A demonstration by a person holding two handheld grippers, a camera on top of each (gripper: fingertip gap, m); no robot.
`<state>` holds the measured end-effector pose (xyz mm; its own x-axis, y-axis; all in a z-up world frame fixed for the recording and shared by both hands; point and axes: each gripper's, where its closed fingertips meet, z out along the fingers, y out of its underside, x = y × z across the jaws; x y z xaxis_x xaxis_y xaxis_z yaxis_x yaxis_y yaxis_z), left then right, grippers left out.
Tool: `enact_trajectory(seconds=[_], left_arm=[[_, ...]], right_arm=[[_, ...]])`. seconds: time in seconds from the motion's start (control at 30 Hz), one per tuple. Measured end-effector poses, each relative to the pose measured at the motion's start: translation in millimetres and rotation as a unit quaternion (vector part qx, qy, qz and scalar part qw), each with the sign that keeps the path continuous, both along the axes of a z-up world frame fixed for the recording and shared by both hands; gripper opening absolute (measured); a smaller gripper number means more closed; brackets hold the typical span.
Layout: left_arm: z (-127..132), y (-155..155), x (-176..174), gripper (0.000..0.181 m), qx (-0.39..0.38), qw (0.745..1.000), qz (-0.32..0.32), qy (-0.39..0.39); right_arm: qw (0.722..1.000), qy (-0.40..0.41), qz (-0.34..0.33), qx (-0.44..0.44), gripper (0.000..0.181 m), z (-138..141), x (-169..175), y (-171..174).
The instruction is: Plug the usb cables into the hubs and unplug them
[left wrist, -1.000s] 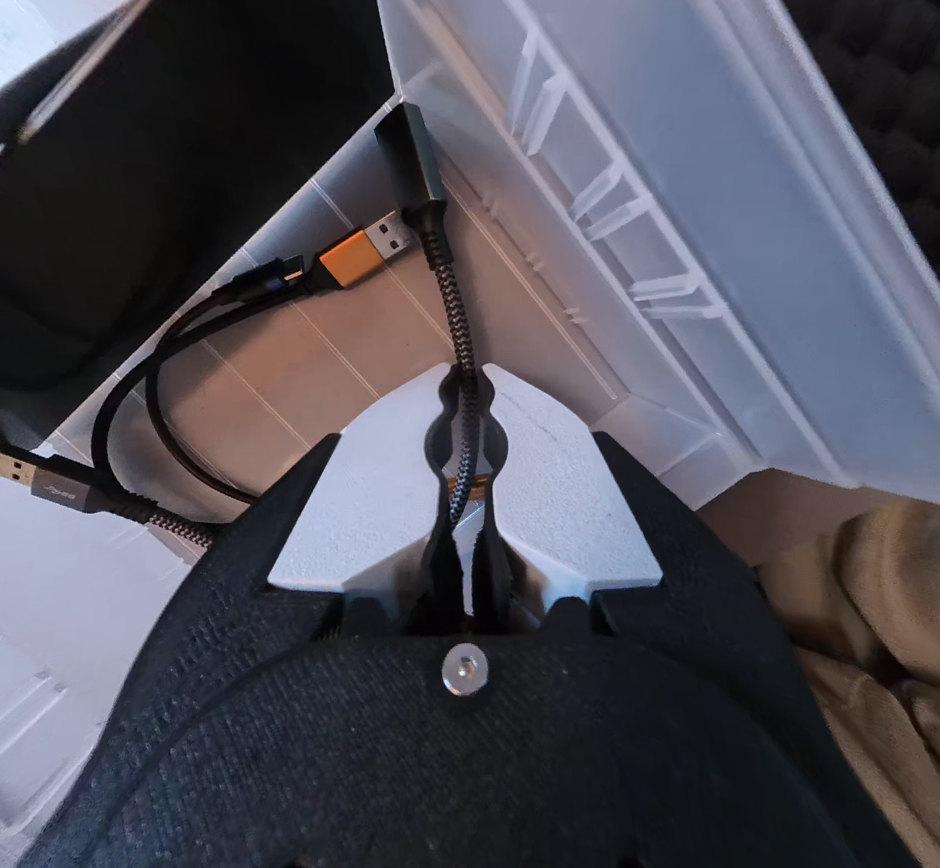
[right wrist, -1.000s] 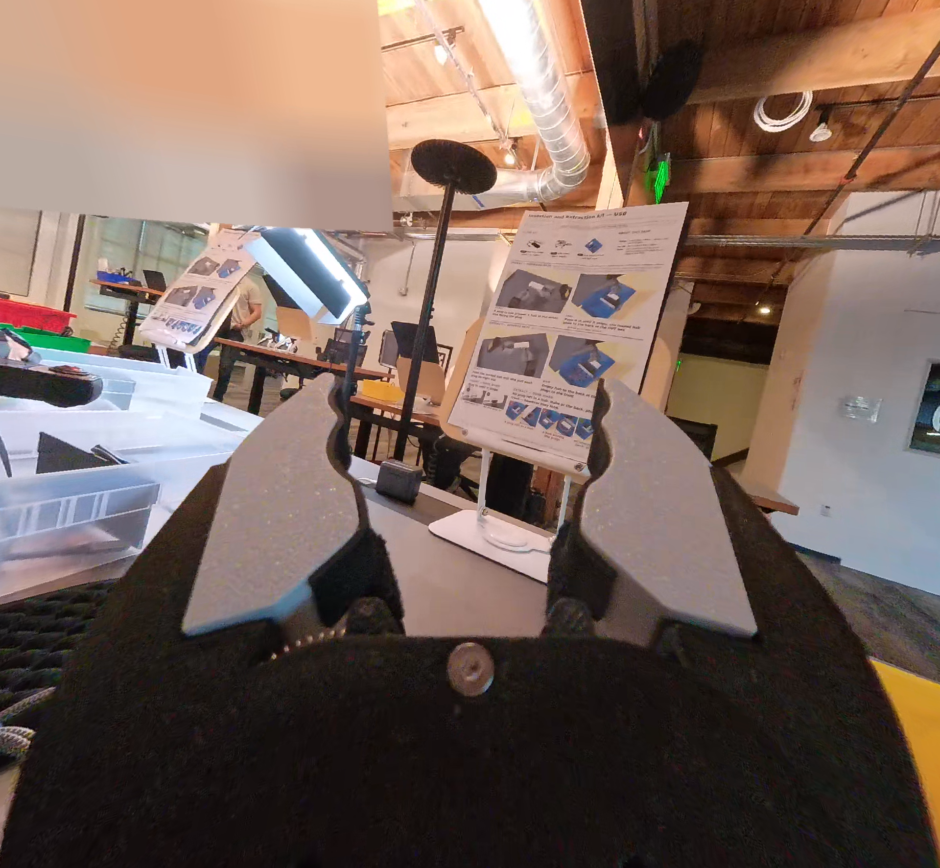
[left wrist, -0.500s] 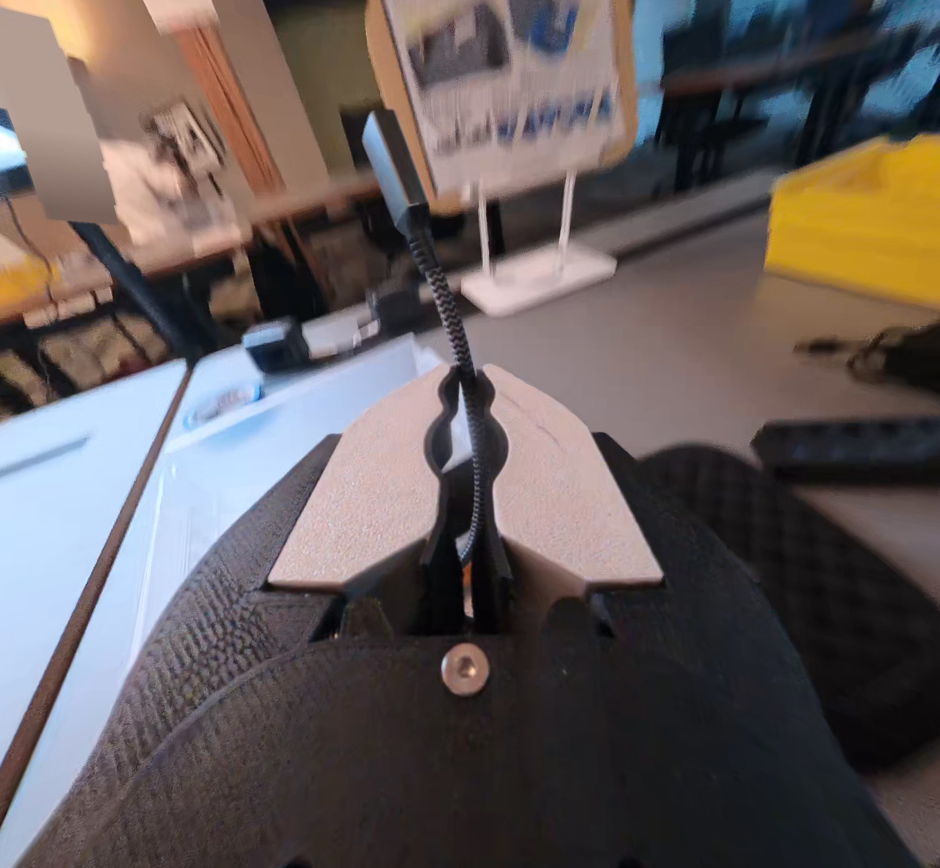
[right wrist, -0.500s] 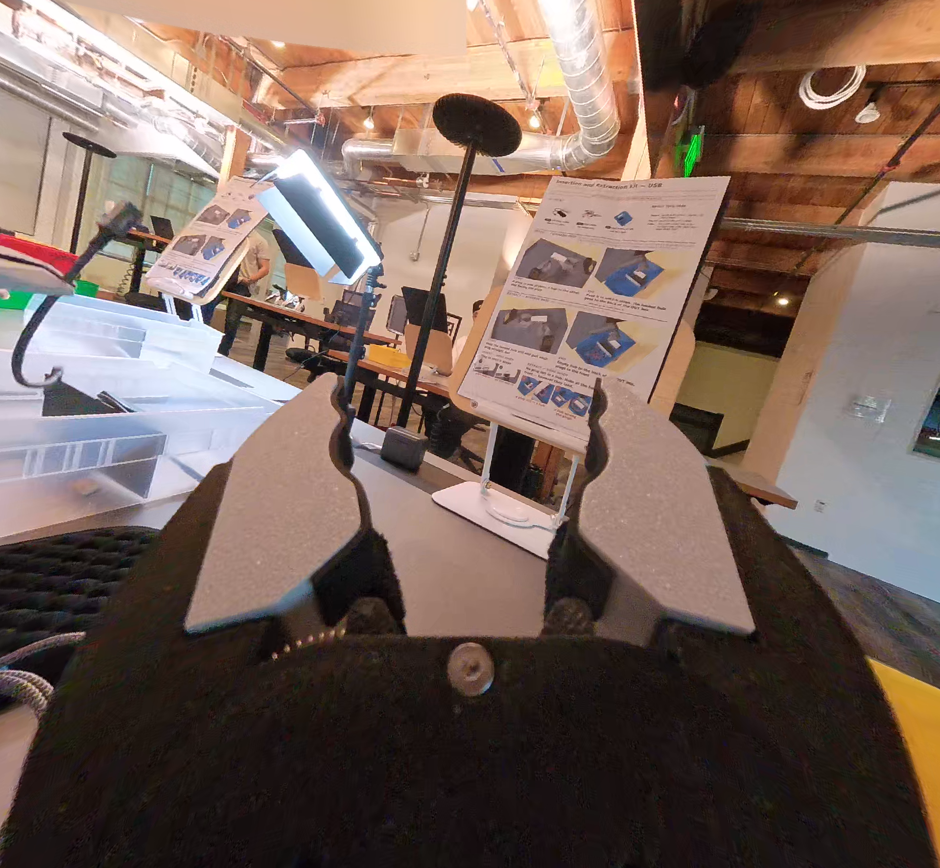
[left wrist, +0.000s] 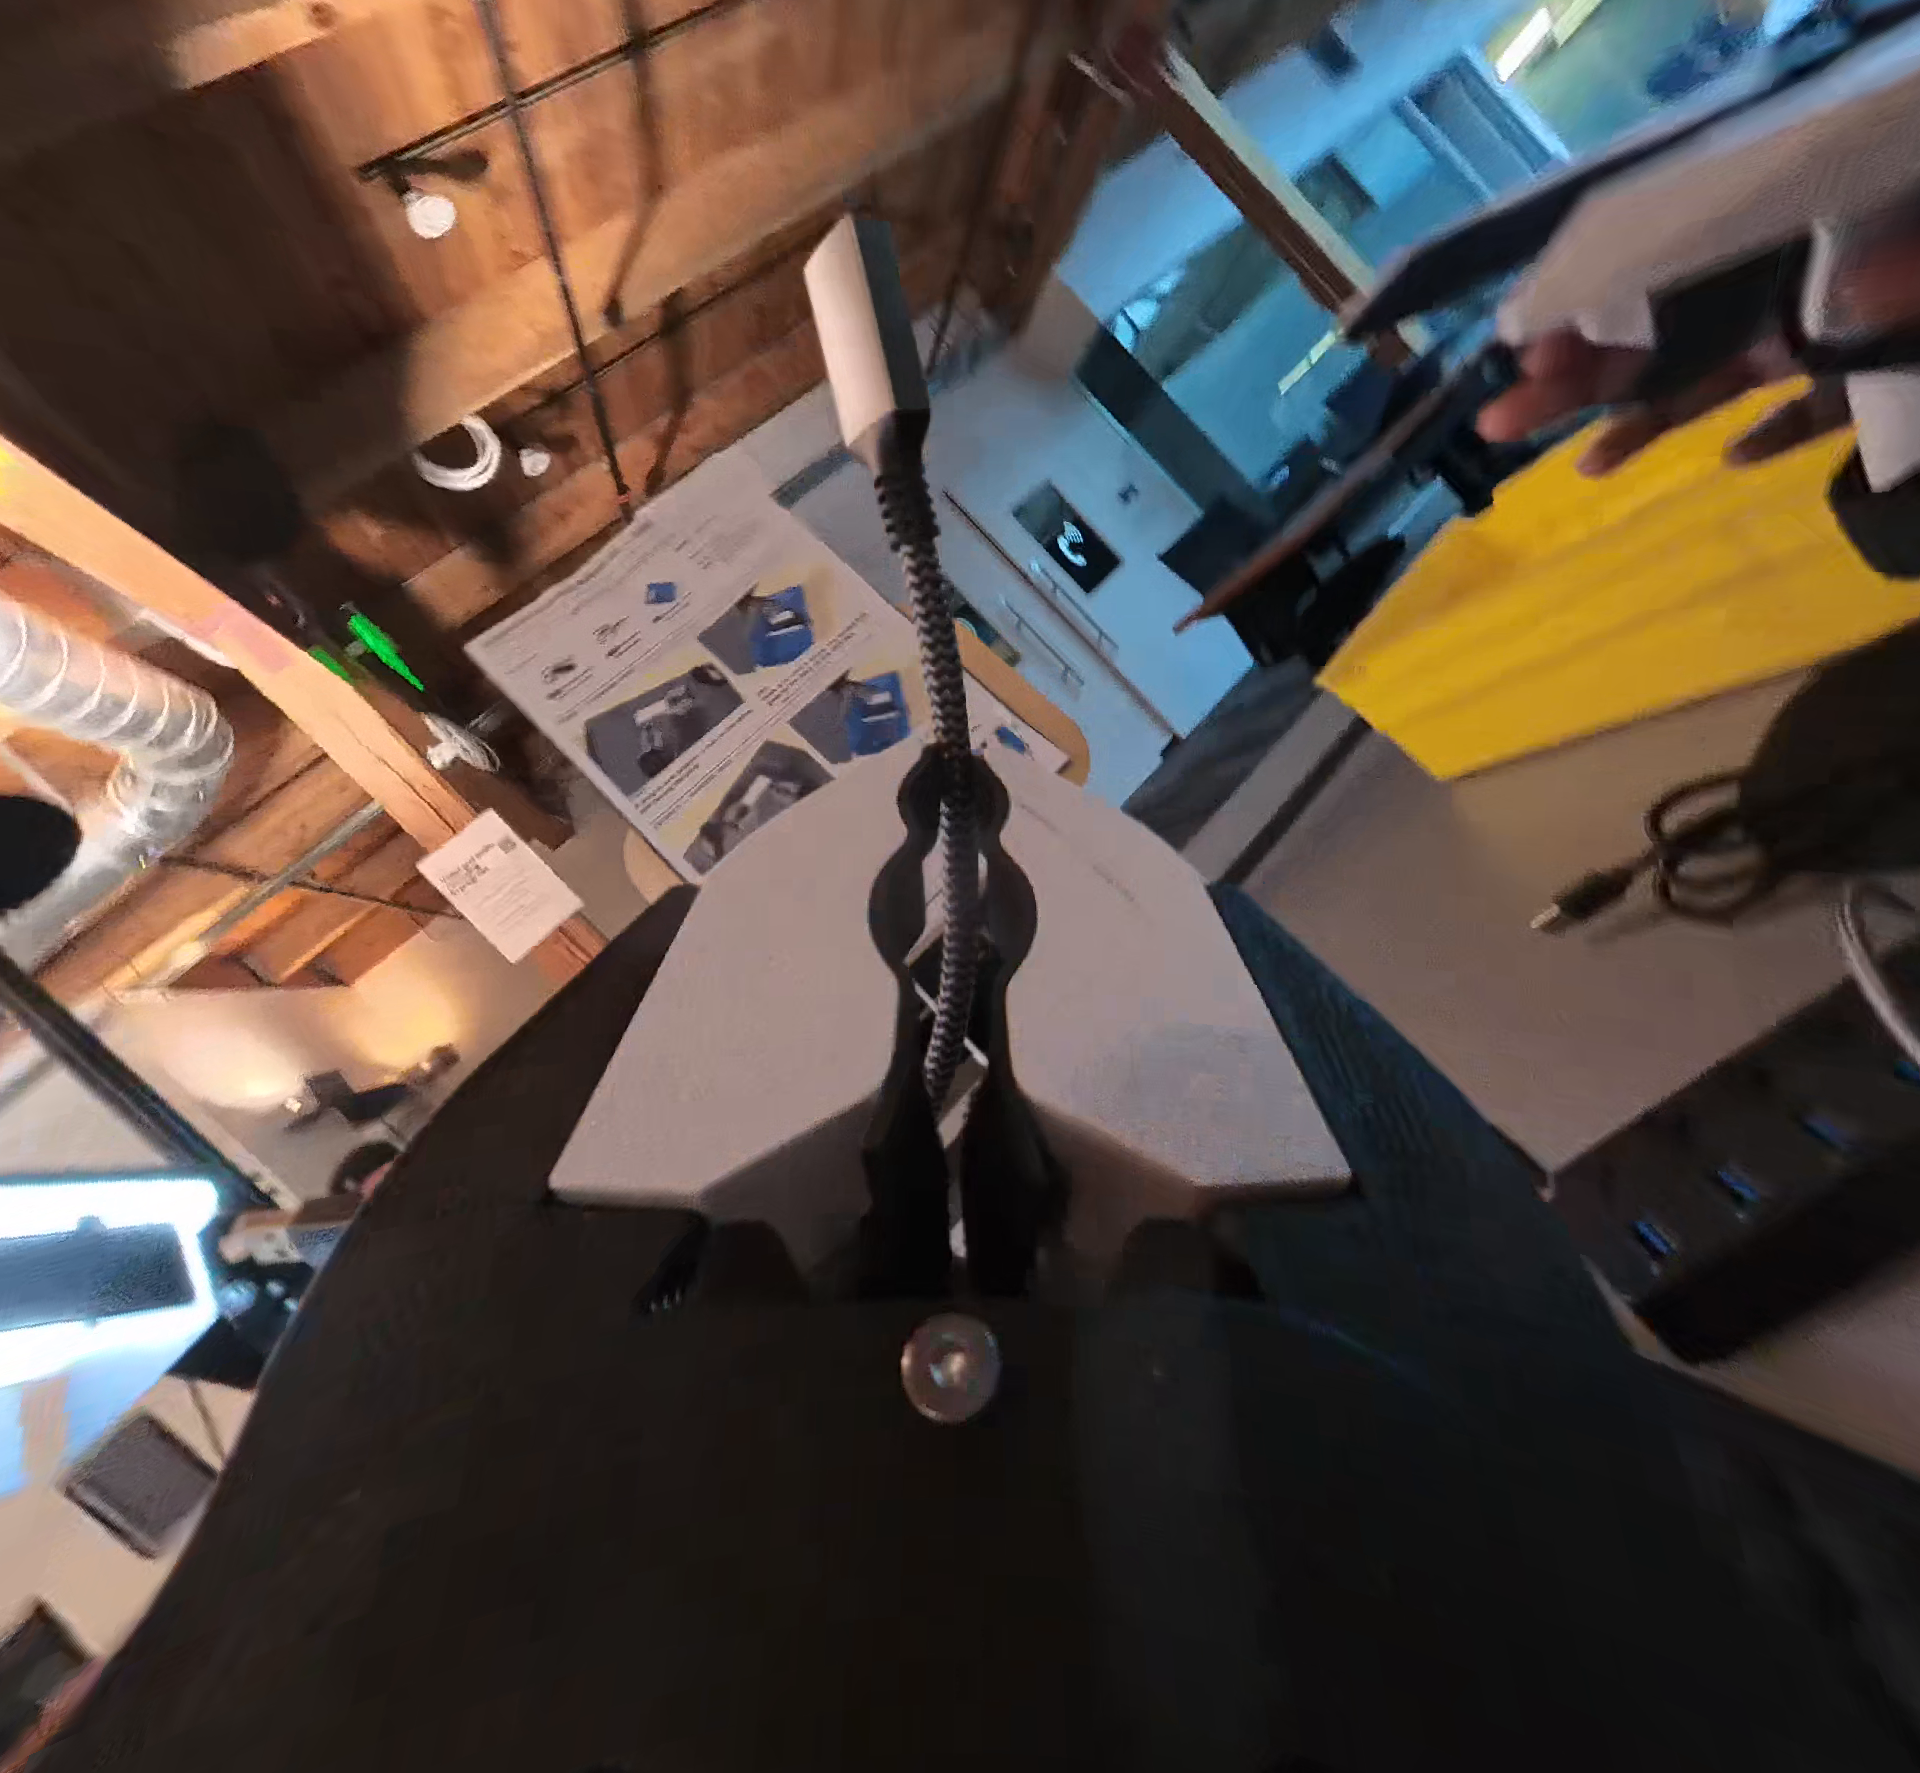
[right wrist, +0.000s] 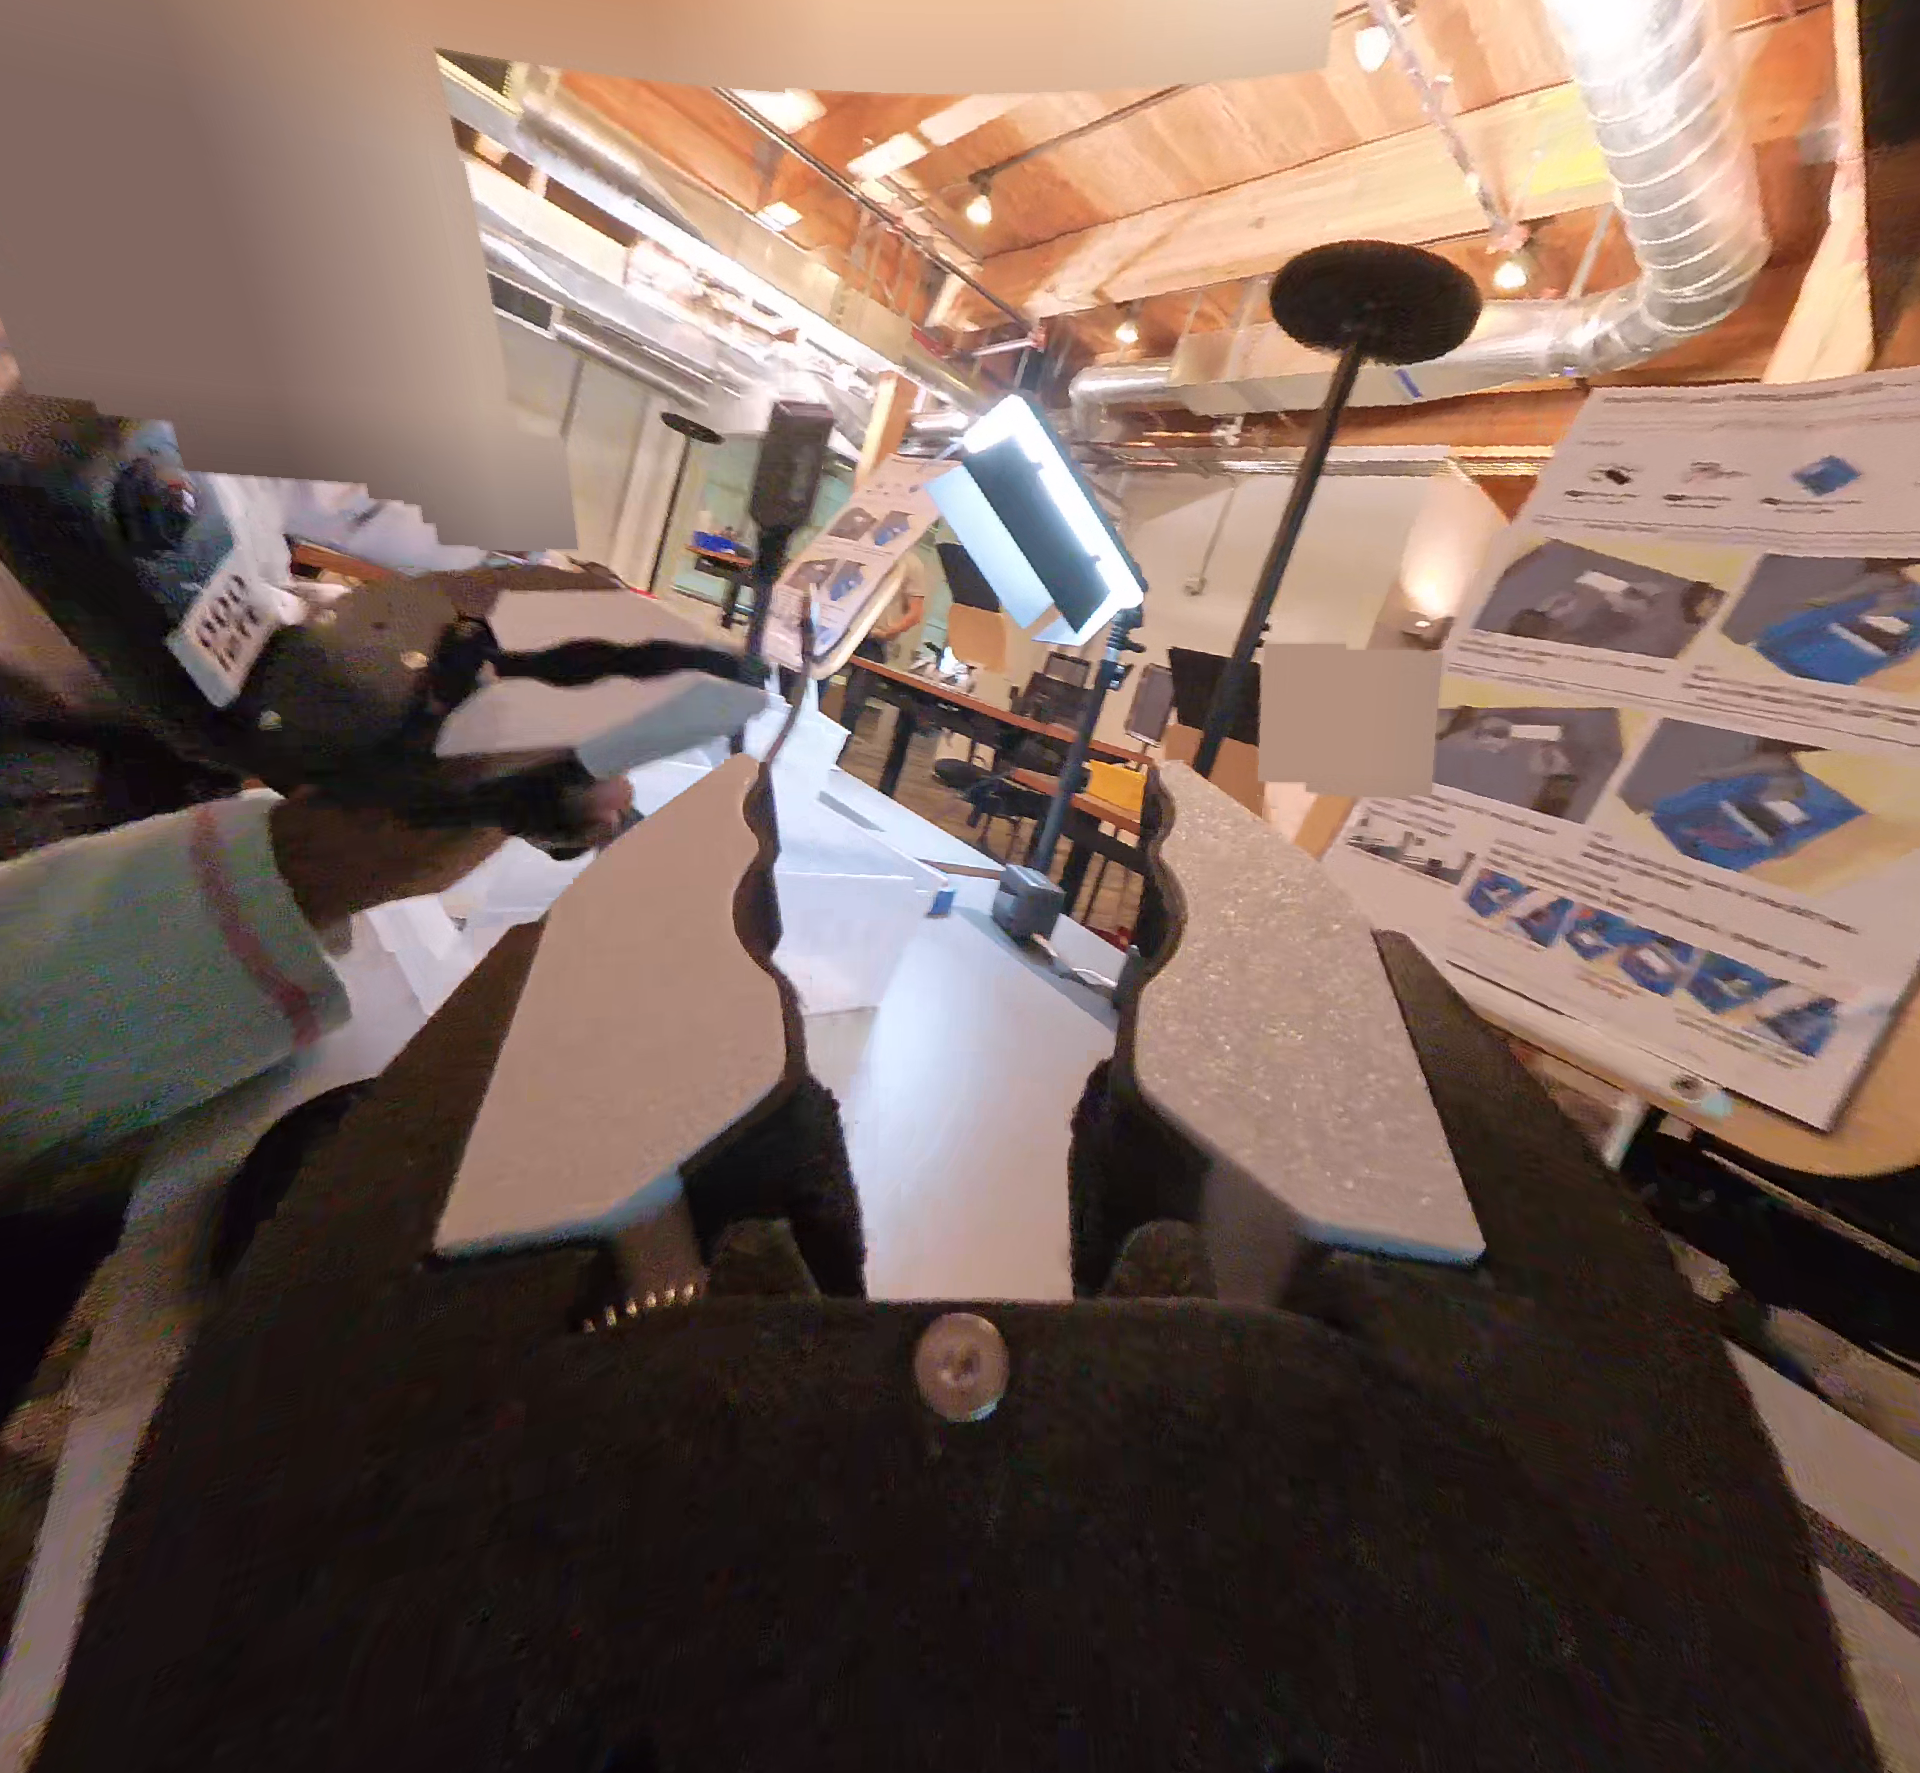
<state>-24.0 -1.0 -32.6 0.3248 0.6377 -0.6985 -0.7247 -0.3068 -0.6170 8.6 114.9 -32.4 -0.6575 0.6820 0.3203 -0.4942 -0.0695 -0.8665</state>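
My left gripper (left wrist: 951,767) is shut on a black-and-grey braided USB cable (left wrist: 935,643). The cable's grey plug (left wrist: 868,341) sticks up beyond the fingertips, held high in the air. A black USB hub (left wrist: 1766,1173) with blue ports lies on the grey table at lower right. My right gripper (right wrist: 956,773) is open and empty, raised above the table. In the right wrist view the left gripper (right wrist: 743,679) shows at the left, with the plug (right wrist: 790,466) standing up from it.
A yellow bin (left wrist: 1610,601) and a second dark cable (left wrist: 1662,861) are on the table to the right. White plastic bins (right wrist: 862,850) sit ahead of the right gripper. An instruction sheet (right wrist: 1683,715), a light panel (right wrist: 1039,518) and a black stand (right wrist: 1371,300) are behind.
My left gripper has lifted the cable out of the white bin and swung up and to the right. My right gripper has turned left, so the left gripper now shows in its view.
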Motion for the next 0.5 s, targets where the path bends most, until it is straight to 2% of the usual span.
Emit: enact_trajectory(seconds=[0.2, 0.3, 0.37, 0.47, 0.5], left_arm=[[-31, 50, 4, 0.005, -0.076, 0.997, 0.002, 0.035], [-44, 69, 7, 0.005, -0.118, 0.991, 0.017, 0.064], [-50, 80, 11, 0.005, -0.128, 0.989, 0.009, 0.068], [-54, 87, 14, 0.006, -0.114, 0.992, -0.017, 0.046], [-52, 87, 14, 0.012, -0.089, 0.995, -0.038, 0.024]], right_arm=[[0.992, -0.051, 0.110, -0.035, 0.052, -10, 11, -41], [0.989, -0.084, 0.103, -0.067, 0.036, -14, 1, -42], [0.987, -0.096, 0.104, -0.071, 0.010, -20, -3, -42], [0.990, -0.080, 0.099, -0.054, 0.009, -22, -3, -36], [0.991, -0.070, 0.101, -0.051, 0.009, -21, -2, -33]])
